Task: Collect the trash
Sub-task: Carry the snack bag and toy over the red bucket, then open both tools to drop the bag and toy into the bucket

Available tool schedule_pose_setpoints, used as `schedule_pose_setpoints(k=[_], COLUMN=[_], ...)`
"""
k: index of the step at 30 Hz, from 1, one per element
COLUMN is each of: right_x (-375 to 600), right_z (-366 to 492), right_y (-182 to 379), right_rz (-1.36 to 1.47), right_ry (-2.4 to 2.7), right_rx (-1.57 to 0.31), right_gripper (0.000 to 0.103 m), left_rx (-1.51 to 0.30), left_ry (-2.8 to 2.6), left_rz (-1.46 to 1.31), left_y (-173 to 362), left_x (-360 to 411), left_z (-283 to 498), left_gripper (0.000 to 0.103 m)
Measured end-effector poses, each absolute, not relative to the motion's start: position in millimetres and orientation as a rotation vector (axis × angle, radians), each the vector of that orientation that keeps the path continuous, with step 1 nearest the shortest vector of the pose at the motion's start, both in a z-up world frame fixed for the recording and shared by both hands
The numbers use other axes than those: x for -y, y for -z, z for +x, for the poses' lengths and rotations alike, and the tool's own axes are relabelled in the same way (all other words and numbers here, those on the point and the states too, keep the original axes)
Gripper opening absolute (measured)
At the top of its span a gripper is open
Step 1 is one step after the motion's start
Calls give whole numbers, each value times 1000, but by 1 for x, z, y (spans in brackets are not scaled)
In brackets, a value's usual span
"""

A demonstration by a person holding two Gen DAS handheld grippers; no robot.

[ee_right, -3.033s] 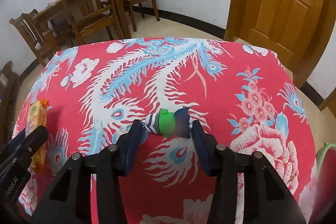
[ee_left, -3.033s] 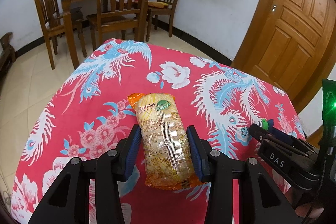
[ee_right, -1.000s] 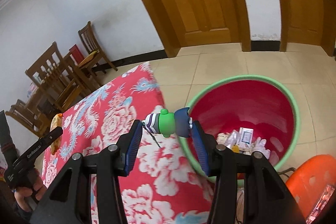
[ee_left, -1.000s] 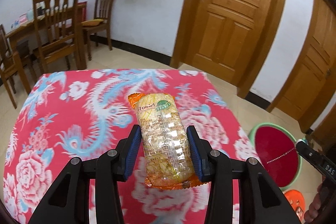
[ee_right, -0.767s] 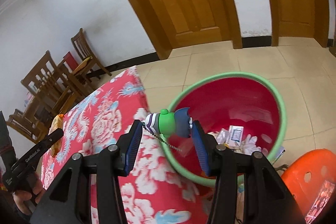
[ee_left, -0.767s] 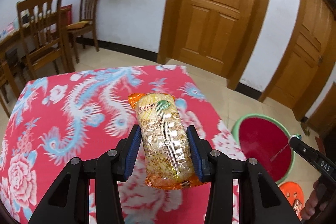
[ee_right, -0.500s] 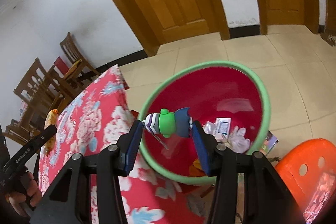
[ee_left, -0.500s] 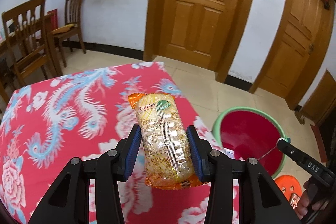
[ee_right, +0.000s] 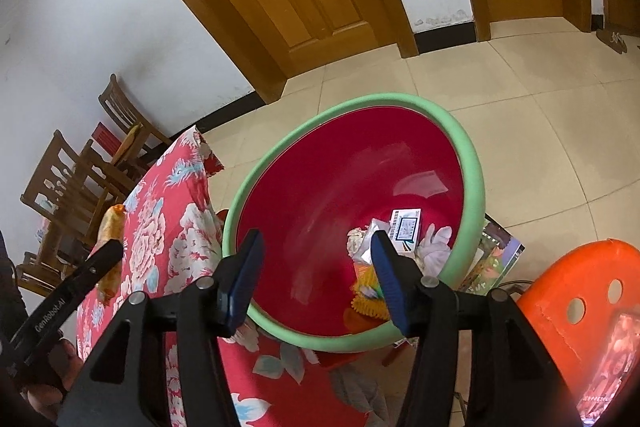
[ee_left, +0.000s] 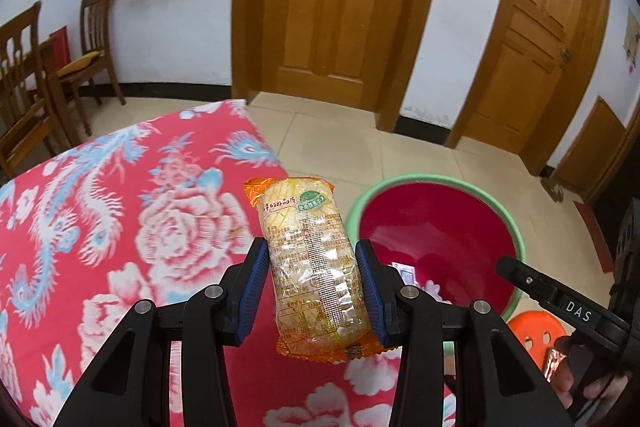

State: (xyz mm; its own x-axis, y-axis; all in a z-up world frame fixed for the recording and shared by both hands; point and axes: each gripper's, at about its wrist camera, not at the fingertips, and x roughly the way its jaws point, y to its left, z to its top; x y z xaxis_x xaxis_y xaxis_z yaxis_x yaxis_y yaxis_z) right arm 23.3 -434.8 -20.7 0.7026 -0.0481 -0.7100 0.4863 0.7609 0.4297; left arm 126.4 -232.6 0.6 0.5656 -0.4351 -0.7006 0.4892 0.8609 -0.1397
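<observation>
Tiled floor, red basin (ee_right: 472, 163) beside the flowered tabletop (ee_left: 120, 227). Our right gripper (ee_right: 316, 275) is opening its empty jaws over it; our left gripper (ee_left: 312, 291) is clenching the snack packet (ee_left: 312, 267), needing a carry over the rim.

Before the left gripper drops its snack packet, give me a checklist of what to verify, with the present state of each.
1. Snack packet clamped in the left gripper: ok.
2. Packet over the red basin: not ok; in the left wrist view it sits over the flowered tablecloth, left of the rim.
3. Right gripper empty: ok; jaws opening, nothing between them.
4. Right gripper out of the drop path: not ok; it hangs over the basin.
5. Room in the basin: ok; trash only at the bottom.
6. Where the green toy landed: cannot tell.
</observation>
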Motion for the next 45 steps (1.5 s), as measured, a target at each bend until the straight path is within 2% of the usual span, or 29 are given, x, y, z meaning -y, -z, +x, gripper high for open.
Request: schedule_pose_setpoints(k=[20, 23, 25, 26, 29, 32, 37, 45], right_x=[455, 456, 458, 458, 457, 453, 441, 412], right_z=[1, -2, -3, -3, -3, -4, -3, 1], right_y=[25, 25, 26, 26, 25, 22, 15, 3], right_rz=[707, 712, 717, 719, 718, 703, 678, 629], right_ry=[369, 374, 376, 377, 376, 373, 355, 310], right_rx=[-715, -715, -716, -717, -719, -715, -708, -712], right_gripper=[59, 59, 59, 59, 59, 66, 67, 76], left_rx=[-879, -904, -905, -901, -899, -897, -900, -859], left_ry=[685, 674, 665, 659, 647, 632, 582, 505], left_rz=[224, 234, 233, 234, 230, 214, 191, 139], left_y=[38, 43, 44, 43, 41, 38, 31, 13], left_x=[316, 321, 320, 320, 315, 307, 288, 245], left_z=[115, 116, 117, 117, 117, 118, 118, 113], left_gripper=[46, 53, 64, 65, 66, 66, 69, 70])
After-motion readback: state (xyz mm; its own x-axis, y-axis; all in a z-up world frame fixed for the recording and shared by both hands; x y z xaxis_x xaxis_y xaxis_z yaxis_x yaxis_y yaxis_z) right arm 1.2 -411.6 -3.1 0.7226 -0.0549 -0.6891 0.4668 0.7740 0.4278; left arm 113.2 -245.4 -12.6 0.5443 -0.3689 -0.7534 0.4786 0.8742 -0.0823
